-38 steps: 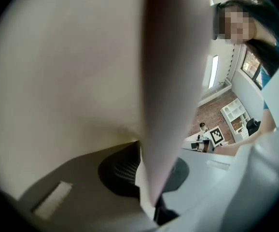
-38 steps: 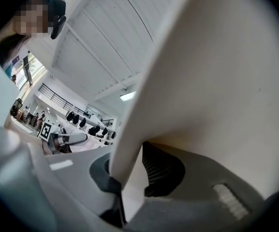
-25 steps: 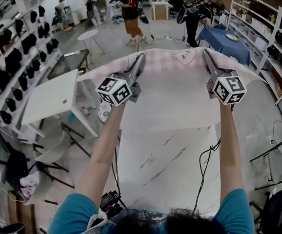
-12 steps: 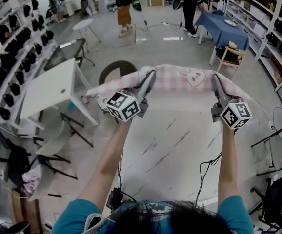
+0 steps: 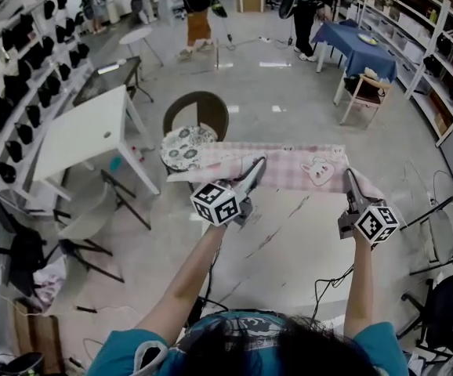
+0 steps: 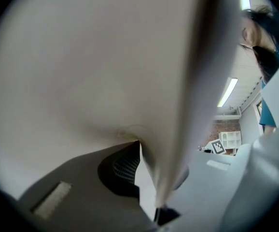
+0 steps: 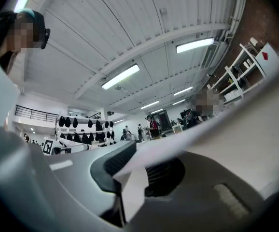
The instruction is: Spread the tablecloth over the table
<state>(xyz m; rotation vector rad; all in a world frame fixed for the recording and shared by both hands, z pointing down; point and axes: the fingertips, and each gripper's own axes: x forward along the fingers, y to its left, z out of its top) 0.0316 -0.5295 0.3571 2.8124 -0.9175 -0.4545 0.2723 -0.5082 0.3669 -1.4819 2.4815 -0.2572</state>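
Observation:
The pink checked tablecloth with a bunny print hangs in a band across the far part of the white marbled table. My left gripper pinches its near edge at the left. Those jaws have just been opening a little, and the cloth is still caught between them, filling most of the left gripper view. My right gripper is shut on the same edge at the right. In the right gripper view the cloth runs out from between the jaws toward the right.
A round-backed chair with a patterned cushion stands just beyond the table's far left corner. A white side table is at the left, a wooden chair and a blue-covered table at the back right. A cable hangs off the near edge.
Both grippers have come down with the cloth. It was held high and spread in front of me; now its held edge sits low over the table's far part.

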